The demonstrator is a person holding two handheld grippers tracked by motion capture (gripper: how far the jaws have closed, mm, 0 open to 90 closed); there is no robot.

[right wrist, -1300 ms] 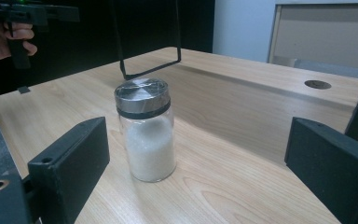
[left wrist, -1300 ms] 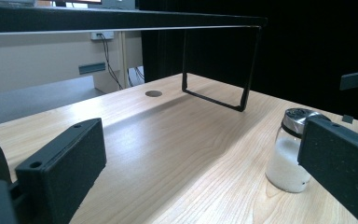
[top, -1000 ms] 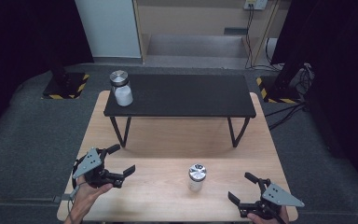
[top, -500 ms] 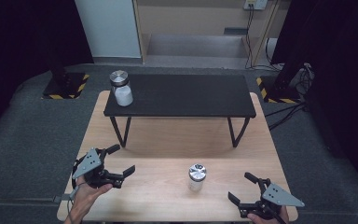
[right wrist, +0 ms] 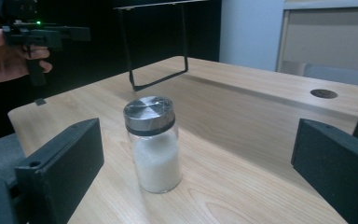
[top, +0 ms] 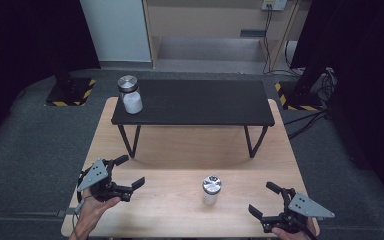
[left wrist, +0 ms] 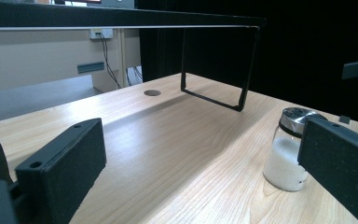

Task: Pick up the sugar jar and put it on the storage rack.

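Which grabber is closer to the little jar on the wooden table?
The right gripper looks a bit closer to the jar, sitting just off its right side toward the person. The left gripper is farther off on the jar's left. Both are open.

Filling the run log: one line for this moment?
left gripper: open, empty | right gripper: open, empty | steel-lidded glass jar of white powder: upright between them on wooden table

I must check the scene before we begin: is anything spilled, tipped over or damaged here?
Nothing stands out. The jar on the wooden table and the jar on the black shelf both stand upright with lids on, no powder spilled. Left tongs and right tongs are open, touching nothing.
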